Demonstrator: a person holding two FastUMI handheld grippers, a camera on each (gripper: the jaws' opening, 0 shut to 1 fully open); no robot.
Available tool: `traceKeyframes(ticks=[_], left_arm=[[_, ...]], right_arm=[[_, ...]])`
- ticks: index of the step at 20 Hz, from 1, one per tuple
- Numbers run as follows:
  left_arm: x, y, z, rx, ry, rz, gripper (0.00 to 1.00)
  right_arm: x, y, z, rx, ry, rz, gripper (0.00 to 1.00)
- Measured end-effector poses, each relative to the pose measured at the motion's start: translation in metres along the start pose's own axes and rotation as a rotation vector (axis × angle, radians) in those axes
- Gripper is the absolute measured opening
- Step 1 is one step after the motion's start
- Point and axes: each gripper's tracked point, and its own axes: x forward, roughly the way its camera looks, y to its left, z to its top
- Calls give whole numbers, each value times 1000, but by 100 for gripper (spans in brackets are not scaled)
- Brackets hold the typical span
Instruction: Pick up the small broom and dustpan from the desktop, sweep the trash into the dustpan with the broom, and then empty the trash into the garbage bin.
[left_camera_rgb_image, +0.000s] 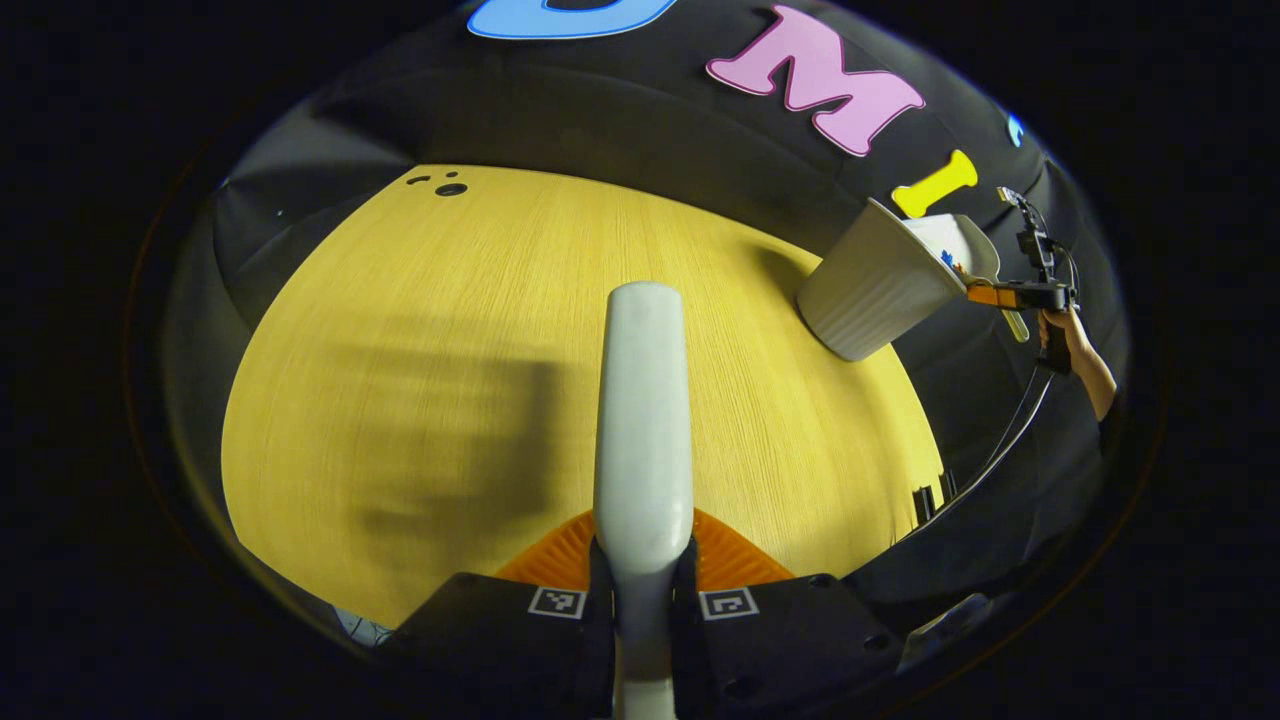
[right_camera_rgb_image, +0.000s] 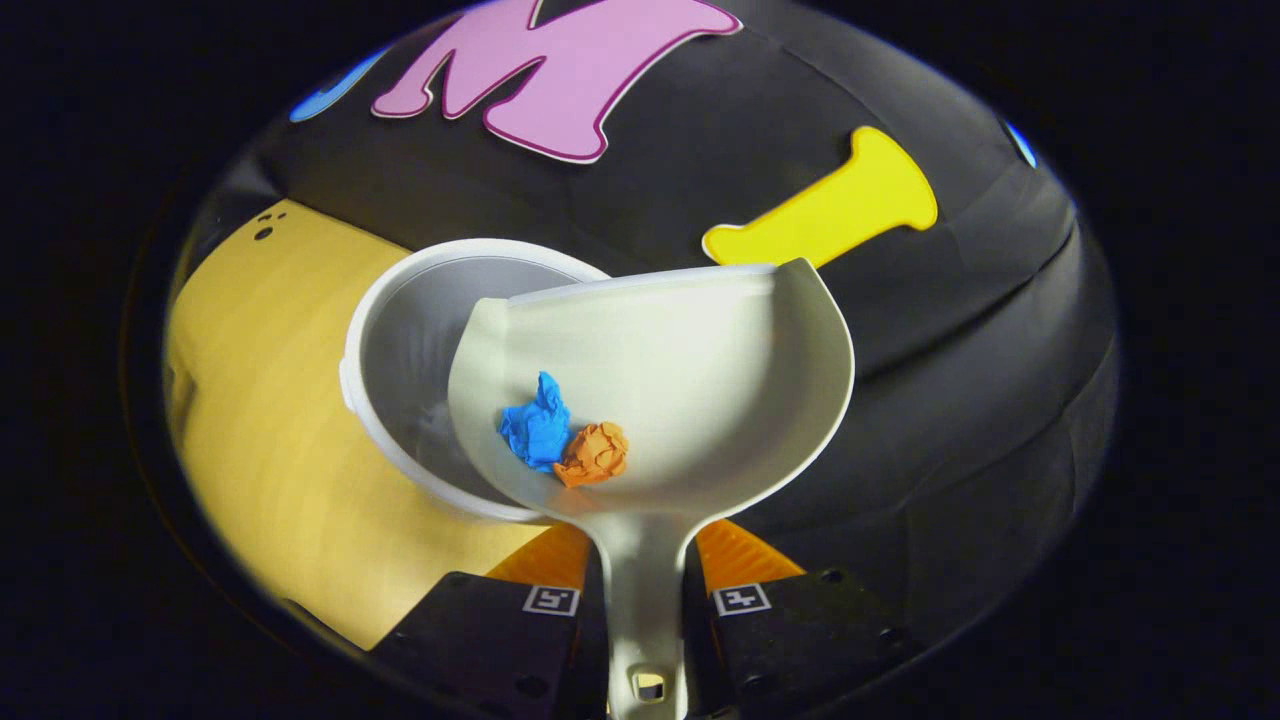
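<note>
- Your right gripper (right_camera_rgb_image: 645, 610) is clamped on the dustpan (right_camera_rgb_image: 690, 370) handle, pan tilted over the garbage bin (right_camera_rgb_image: 400, 340); rigid light plastic, so keep the grip low on the handle
- Two trash wads, blue (right_camera_rgb_image: 538, 428) and orange (right_camera_rgb_image: 595, 453), sit loose in it; feather-light, they'll likely slide
- Your left gripper (left_camera_rgb_image: 643, 600) pinches the broom (left_camera_rgb_image: 643, 420) handle above the desktop (left_camera_rgb_image: 400, 330); one broom, one pan, one bin

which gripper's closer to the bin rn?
Right. The right gripper holds the dustpan at the bin rim; the left gripper, gripping the broom, sits across the table.
</note>
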Motion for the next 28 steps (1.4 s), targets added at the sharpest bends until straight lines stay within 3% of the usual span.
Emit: traceKeyframes(ticks=[4, 5, 8, 12, 15, 16, 17, 19, 28], left_arm=[[-1, -3, -3, 6, 12, -30, 27], [-1, -2, -3, 12, 15, -30, 27], [2, -5, -8, 24, 38, -44, 27], [1, -7, -15, 48, 69, -60, 27], [0, -7, -16, 59, 75, -70, 27], [-2, -7, -17, 58, 78, -74, 27], [-4, -7, -18, 59, 77, -76, 27], [-8, -5, -21, 63, 80, -77, 27], [-14, 1, -11, 91, 42, -68, 27]], right_arm=[[-3, -18, -3, -195, -47, -130, 34], [-10, -21, -1, -224, -52, -155, 29], [-34, -32, 2, -295, -67, -228, 37], [-40, -32, 7, -449, -83, -330, 33], [-40, -32, 8, -569, -94, -350, 37], [-42, -31, 10, -594, -92, -353, 33], [-42, -30, 10, -618, -88, -357, 37], [-43, -28, 11, -644, -79, -366, 34], [-49, -18, 13, -574, -37, -321, 36]])
